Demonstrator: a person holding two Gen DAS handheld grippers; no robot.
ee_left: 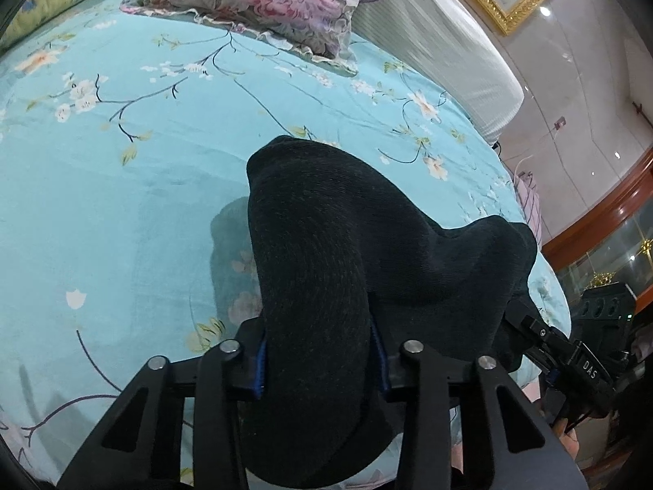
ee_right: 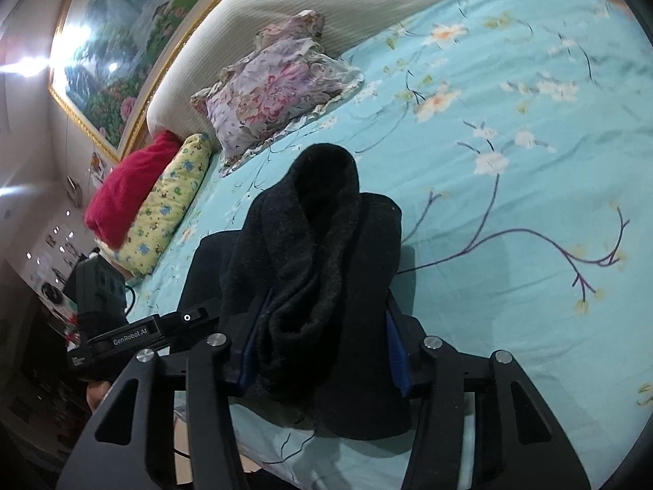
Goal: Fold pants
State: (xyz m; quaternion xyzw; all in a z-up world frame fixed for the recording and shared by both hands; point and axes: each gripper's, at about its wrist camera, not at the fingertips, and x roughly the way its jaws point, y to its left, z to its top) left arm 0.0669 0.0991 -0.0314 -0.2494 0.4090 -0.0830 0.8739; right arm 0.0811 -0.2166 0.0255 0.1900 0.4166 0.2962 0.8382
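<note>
Where the bed spreads its turquoise floral sheet, propped at the headboard: a floral pillow, a yellow pillow, a red cushion. Black pants bunched and lifted off the sheet. Left hand-held gripper half closed, pinching a thick fold; right hand-held gripper likewise clamped on another bunch.
</note>
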